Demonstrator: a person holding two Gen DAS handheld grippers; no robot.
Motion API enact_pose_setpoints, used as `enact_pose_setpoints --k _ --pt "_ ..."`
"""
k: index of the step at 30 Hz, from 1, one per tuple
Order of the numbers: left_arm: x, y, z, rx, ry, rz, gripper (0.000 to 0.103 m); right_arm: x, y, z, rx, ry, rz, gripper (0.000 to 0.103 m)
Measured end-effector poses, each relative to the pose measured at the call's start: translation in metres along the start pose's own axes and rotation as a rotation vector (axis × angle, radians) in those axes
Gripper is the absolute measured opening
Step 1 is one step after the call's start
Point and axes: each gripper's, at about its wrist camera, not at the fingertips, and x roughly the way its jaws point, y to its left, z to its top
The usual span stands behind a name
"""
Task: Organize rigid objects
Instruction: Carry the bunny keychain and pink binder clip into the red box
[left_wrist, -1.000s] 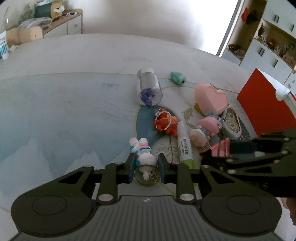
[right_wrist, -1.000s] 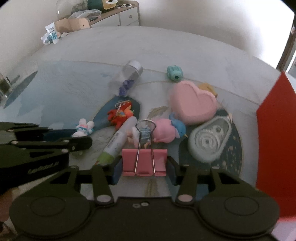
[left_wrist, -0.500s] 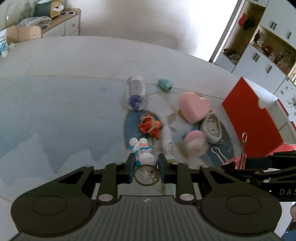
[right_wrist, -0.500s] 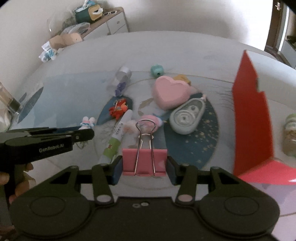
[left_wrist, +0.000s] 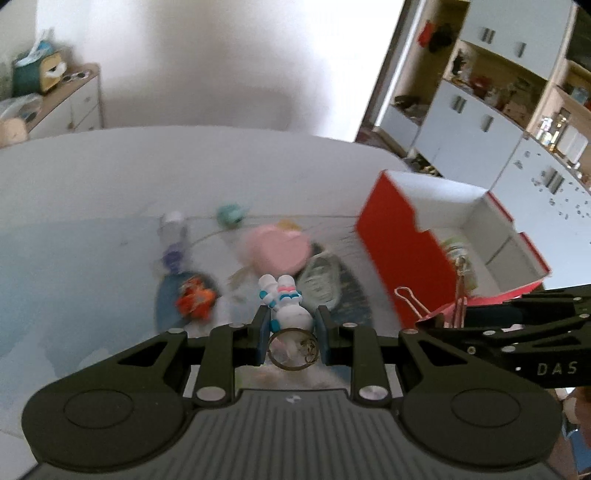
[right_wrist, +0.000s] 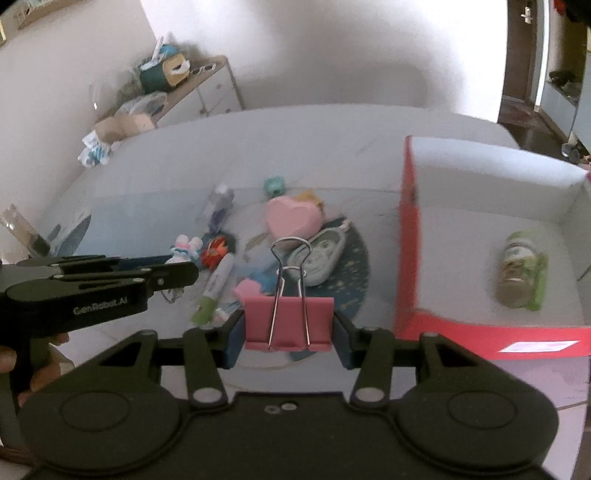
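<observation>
My left gripper (left_wrist: 291, 325) is shut on a small white rabbit keychain (left_wrist: 286, 308) with a brass ring, held above the table. A pink binder clip (right_wrist: 288, 325) sits clamped in my right gripper (right_wrist: 288, 332), wire handles pointing forward. Both are raised over the pile. The red box (right_wrist: 408, 258) with a white inside stands open to the right and holds a green-labelled jar (right_wrist: 521, 269). The right gripper with the clip (left_wrist: 443, 314) shows at the right of the left wrist view. From the right wrist view the left gripper (right_wrist: 177, 271) and rabbit (right_wrist: 184, 247) appear at the left.
On the mat lie a pink heart box (right_wrist: 293, 218), a grey correction-tape dispenser (right_wrist: 319, 254), a glue stick (right_wrist: 218, 284), an orange toy (right_wrist: 214, 251), a clear vial (right_wrist: 219, 203), a teal sharpener (right_wrist: 274, 186) and a pink-blue toy (right_wrist: 255, 286). Cabinets (left_wrist: 476, 122) stand behind.
Both grippers have lifted away from the pile with their objects and swung right toward the red box, whose inside now shows. The grips are unchanged.
</observation>
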Motion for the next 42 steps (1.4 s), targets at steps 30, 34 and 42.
enact_pose_setpoints --k 30,34,42 --pt "0.084 -0.19 0.061 0.203 0.03 -0.107 0.025 -0.062 -0.173 0.014 0.034 -0.083 -0.103 0.048" --pt "0.106 -0.208 0.066 0.236 0.053 -0.099 0.025 -0.06 -0.193 0.017 0.043 -0.08 -0.117 0.048" --pt "0.141 -0.238 0.079 0.293 0.066 -0.102 0.025 -0.049 -0.222 0.018 0.047 -0.04 -0.12 0.048"
